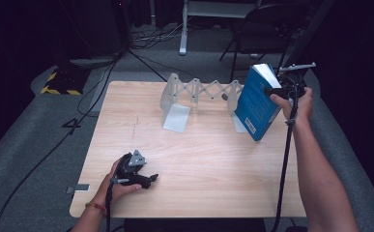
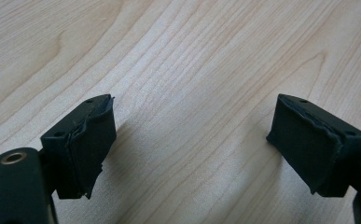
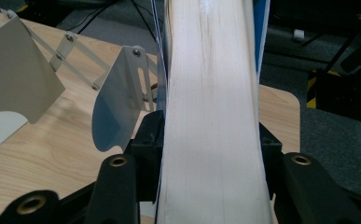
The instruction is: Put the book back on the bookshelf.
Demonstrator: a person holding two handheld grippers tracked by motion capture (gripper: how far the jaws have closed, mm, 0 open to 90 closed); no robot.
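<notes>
Progress: So far you have the blue book [image 1: 255,103] lifted off the counter [image 1: 199,164]; setting it into the expanding white rack [image 1: 194,96] looks like what is left.
Right gripper [image 1: 282,90]: clamped on the book's page edge [image 3: 211,116], book tilted, just beside the rack's right end plate [image 3: 122,98].
Left gripper [image 1: 146,181]: jaws wide, empty, low over the counter's near left.

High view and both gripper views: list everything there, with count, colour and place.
table: one, light wood, centre
expanding bookend rack: one, white, far middle of the table
book: one, blue cover, tilted, held at the rack's right end
chair: one, black, beyond the table
cables: several, black, on the grey floor at left
hazard-striped base: one, yellow and black, far left floor
left gripper: black, jaws apart, over the table's near left
right gripper: black, jaws clamped on the book
</notes>
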